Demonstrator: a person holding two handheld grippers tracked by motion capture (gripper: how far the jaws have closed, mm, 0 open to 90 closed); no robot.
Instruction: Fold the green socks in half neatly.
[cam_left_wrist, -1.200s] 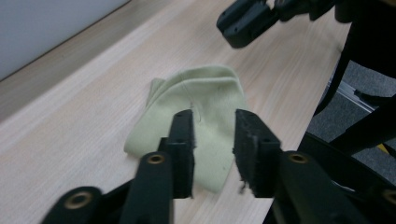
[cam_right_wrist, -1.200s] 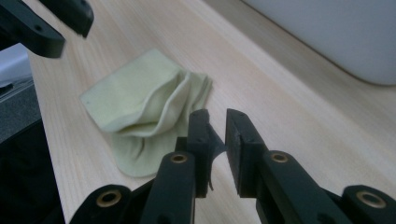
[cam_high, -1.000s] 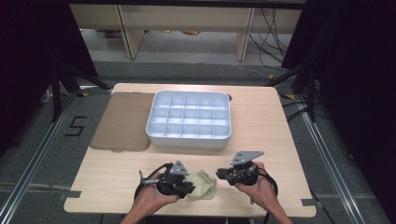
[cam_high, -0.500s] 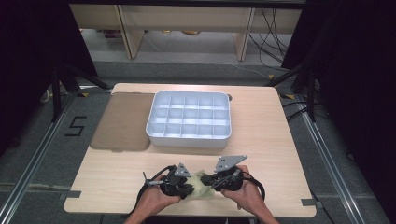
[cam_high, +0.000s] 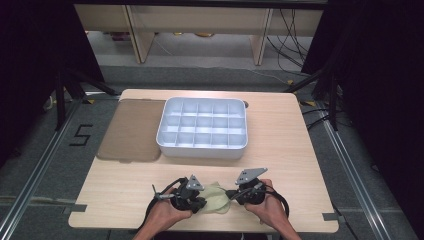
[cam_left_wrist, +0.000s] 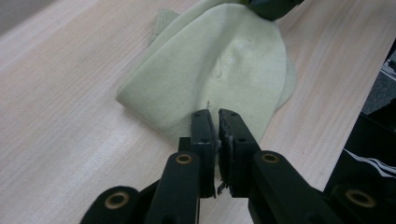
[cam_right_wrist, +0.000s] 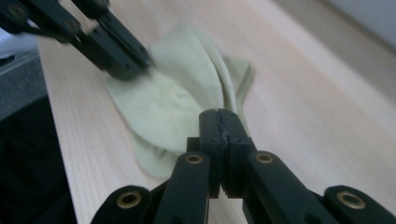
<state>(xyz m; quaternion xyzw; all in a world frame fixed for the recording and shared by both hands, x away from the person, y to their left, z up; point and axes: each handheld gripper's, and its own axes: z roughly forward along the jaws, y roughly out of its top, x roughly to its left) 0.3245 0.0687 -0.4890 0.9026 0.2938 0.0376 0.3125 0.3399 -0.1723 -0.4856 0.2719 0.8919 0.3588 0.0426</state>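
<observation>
A pale yellow-green knitted cloth (cam_high: 216, 198) lies crumpled near the table's front edge, between my two grippers. My left gripper (cam_high: 203, 201) comes from the left, and its jaws (cam_left_wrist: 214, 114) are shut on the cloth's (cam_left_wrist: 224, 60) near edge. My right gripper (cam_high: 230, 195) comes from the right. Its jaws (cam_right_wrist: 218, 113) have just been closing and now pinch the cloth's (cam_right_wrist: 173, 93) folded edge. The left gripper (cam_right_wrist: 135, 65) holds the cloth's far side in the right gripper view. The right gripper's tip (cam_left_wrist: 271, 7) touches the cloth at the top of the left gripper view.
A white tray (cam_high: 202, 148) divided into several compartments stands at the middle of the wooden table (cam_high: 300, 165). A brown flat lid (cam_high: 130, 130) lies to its left. The table's front edge runs just behind both hands.
The right gripper has edged left onto the cloth's right side and its jaws have come together there. The left hand and the cloth have stayed in place.
</observation>
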